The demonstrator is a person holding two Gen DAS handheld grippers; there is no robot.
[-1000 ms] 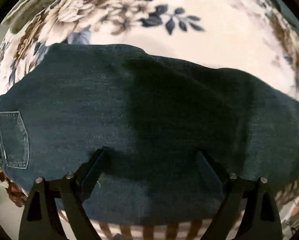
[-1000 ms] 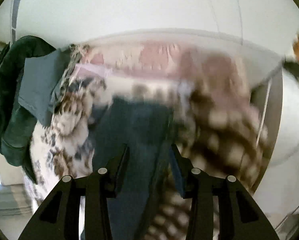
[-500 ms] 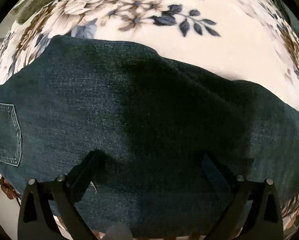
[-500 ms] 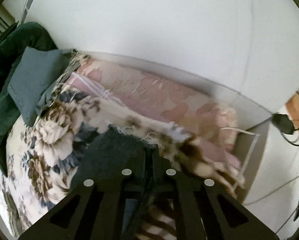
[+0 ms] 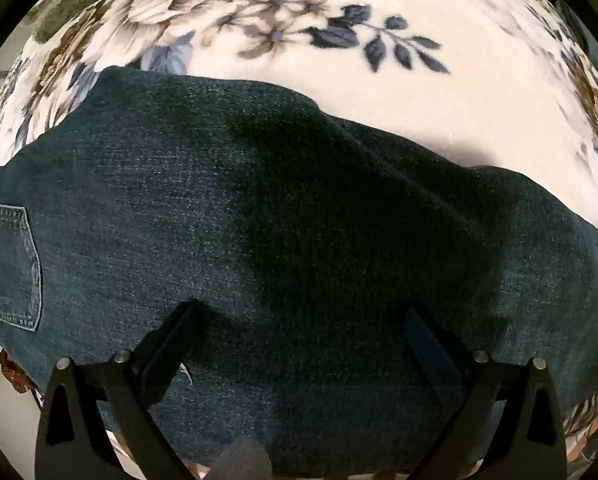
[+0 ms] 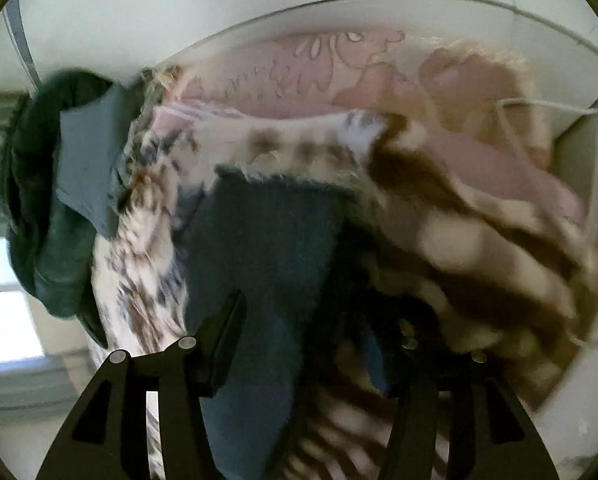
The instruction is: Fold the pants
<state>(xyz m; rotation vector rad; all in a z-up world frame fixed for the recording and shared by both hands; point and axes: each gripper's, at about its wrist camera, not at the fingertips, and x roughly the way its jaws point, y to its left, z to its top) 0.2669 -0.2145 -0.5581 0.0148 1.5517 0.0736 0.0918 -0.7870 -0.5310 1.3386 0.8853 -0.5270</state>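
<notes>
Dark denim pants [image 5: 299,240] spread flat on the floral blanket [image 5: 439,92] of the bed, back pocket [image 5: 15,268] toward the left edge of view, legs apparently already laid one over the other. Left tool [image 5: 299,344] pointing straight down over the denim, jaws wide apart, gripping nothing. Right tool [image 6: 319,344] near the frayed hem end [image 6: 275,180], jaws just opened, a strip of denim between them but not pinched. Crosswise folds apparently not yet made

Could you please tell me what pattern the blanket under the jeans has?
The blanket is cream with brown and blue-grey flowers and leaves; the left wrist view shows it best.
</notes>
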